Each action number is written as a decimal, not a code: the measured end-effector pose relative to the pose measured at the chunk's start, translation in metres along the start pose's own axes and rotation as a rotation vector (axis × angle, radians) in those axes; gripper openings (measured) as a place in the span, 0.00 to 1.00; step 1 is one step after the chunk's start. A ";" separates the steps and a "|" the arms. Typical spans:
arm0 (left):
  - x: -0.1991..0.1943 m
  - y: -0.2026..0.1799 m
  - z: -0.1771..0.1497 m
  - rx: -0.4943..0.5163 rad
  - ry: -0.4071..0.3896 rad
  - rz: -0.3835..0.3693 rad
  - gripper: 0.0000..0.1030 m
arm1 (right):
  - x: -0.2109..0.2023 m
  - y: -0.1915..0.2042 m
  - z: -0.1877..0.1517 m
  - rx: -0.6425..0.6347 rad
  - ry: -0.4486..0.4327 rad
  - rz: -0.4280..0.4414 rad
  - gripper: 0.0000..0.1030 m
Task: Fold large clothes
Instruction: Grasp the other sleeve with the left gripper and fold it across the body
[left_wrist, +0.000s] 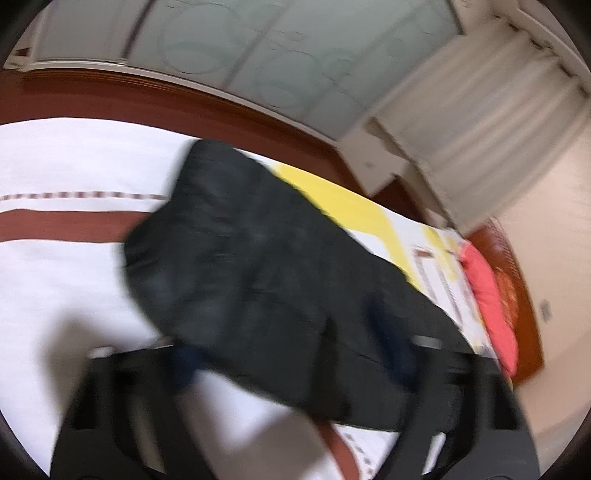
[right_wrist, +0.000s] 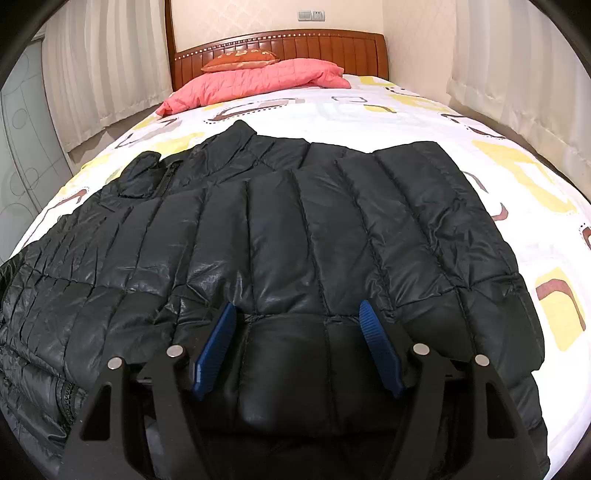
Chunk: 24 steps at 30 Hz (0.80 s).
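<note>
A large black quilted puffer jacket (right_wrist: 288, 229) lies spread on the bed, collar toward the headboard. My right gripper (right_wrist: 297, 314) is open, its blue pads (right_wrist: 216, 347) wide apart, straddling a puffed section at the jacket's near edge. The left wrist view is blurred by motion. There the jacket (left_wrist: 258, 258) lies across the sheet, and my left gripper (left_wrist: 291, 354) looks open, with its blue pads (left_wrist: 391, 343) on either side of the jacket's edge.
The bed has a white sheet with yellow and brown patterns (right_wrist: 517, 173). A pink quilt (right_wrist: 258, 83) and an orange pillow (right_wrist: 240, 59) lie by the wooden headboard (right_wrist: 332, 44). Curtains (right_wrist: 517, 74) hang on both sides. A wardrobe with frosted doors (left_wrist: 258, 48) stands beyond the bed.
</note>
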<state>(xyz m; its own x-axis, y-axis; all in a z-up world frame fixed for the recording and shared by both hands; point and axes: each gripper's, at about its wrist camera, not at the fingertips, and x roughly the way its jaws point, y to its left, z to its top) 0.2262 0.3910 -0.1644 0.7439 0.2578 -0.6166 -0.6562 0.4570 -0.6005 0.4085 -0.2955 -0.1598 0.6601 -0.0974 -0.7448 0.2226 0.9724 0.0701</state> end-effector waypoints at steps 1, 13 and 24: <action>0.001 0.007 0.004 -0.026 -0.015 0.007 0.37 | 0.000 0.000 0.000 0.000 0.000 0.000 0.67; -0.024 -0.075 -0.014 0.289 -0.125 0.024 0.08 | 0.000 0.000 0.000 -0.003 -0.002 -0.002 0.67; -0.029 -0.238 -0.149 0.803 -0.042 -0.154 0.08 | 0.000 0.001 0.000 -0.001 -0.004 -0.002 0.68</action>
<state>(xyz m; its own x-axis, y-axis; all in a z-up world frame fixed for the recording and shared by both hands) 0.3418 0.1478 -0.0794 0.8327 0.1672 -0.5278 -0.2674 0.9562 -0.1188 0.4083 -0.2947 -0.1598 0.6625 -0.0999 -0.7424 0.2231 0.9724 0.0682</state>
